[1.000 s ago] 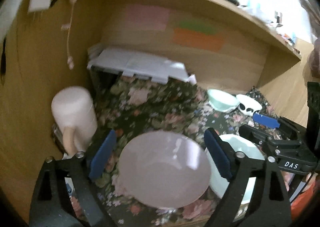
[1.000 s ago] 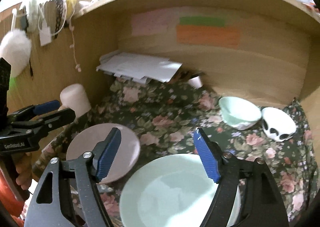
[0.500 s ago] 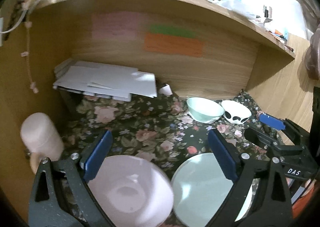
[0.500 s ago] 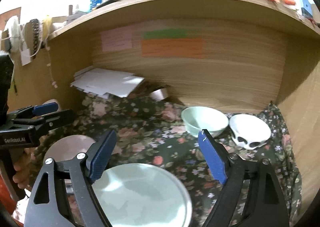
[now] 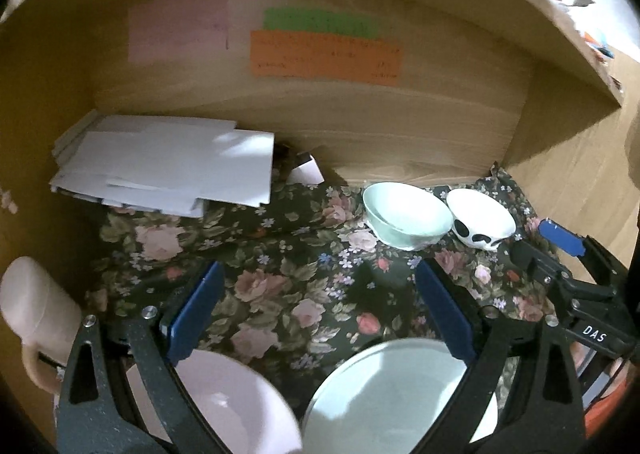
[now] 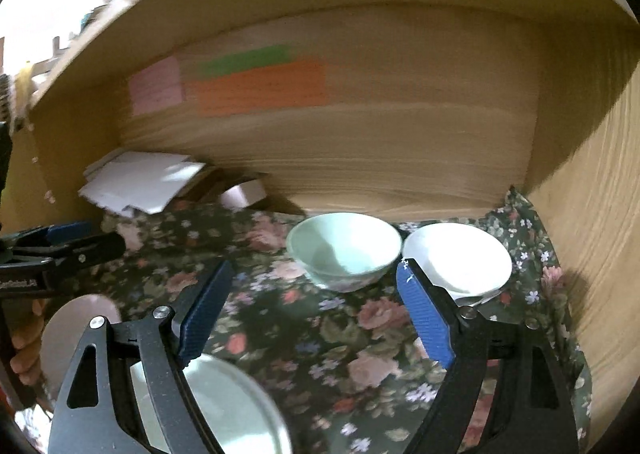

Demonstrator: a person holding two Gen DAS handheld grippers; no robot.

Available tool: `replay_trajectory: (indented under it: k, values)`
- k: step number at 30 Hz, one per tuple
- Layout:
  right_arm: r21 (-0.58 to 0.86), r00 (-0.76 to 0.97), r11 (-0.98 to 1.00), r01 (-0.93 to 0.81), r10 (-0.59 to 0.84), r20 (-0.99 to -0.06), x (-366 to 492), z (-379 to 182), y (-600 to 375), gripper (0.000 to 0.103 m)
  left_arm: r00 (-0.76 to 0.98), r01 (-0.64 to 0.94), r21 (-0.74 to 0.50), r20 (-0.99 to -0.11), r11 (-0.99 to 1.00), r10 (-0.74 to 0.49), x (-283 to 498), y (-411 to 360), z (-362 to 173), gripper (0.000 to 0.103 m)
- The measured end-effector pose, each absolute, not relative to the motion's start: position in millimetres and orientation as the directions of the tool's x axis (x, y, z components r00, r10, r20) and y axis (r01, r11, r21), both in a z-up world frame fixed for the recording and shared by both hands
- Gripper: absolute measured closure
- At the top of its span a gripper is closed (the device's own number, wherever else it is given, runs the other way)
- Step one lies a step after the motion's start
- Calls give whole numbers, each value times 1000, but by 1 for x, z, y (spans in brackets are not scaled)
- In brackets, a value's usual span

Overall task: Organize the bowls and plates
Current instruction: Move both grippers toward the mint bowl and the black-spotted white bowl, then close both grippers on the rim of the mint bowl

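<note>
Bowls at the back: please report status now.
Both tools, left and right, open, empty. Mint bowl and white bowl side by side on floral cloth. Path clear.

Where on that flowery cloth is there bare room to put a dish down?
The middle of the cloth lies free, between the papers, two bowls and two plates. The back right corner, holding both bowls, is crowded.

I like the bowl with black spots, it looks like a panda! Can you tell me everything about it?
The panda bowl is small, round and white, glossy like ceramic, with black blotches on its outer side. It stands upright and looks empty, on the flowered cloth at the back right of the wooden nook. The mint bowl sits close on its left, perhaps touching. Nothing holds it.
</note>
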State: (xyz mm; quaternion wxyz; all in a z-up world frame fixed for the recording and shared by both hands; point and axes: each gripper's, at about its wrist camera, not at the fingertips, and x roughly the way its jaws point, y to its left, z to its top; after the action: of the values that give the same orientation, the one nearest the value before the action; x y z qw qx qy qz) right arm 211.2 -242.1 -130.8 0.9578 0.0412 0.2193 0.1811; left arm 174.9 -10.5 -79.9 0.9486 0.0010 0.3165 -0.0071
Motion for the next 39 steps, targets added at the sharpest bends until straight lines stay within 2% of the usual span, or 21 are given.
replay_trajectory:
  k: [6,9,11,16,20,30,36,39]
  values:
    - [224,807,930,-291,364,-464,251,-146,-254,22,780,15,5,-626,1000,-9,208,-24,-90,6]
    - [248,780,931,-267,360,-512,273,-157,-255,35,775,17,13,-632,1000,-5,222,-29,-96,6]
    - [280,746,925,-259,375,-550,289,-166,-255,48,774,21,20,-633,1000,-3,229,-33,-99,6]
    - [359,673,912,-200,394,-626,322,-188,-257,60,774,32,4,-633,999,-22,242,-37,-108,6]
    - [379,629,909,-174,399,-668,337,-202,-252,65,767,42,19,-642,999,-20,250,-38,-115,6]
    - [367,618,921,-130,365,-696,352,-210,-240,65,749,33,-5,-661,999,-29,262,-26,-131,6]
    - [407,566,907,-110,394,-725,369,-225,-243,65,735,20,-24,-677,1000,-31,265,-17,-137,6]
    - [383,562,916,-120,380,-734,370,-228,-242,74,731,11,-28,-681,1000,-27,265,-14,-139,6]
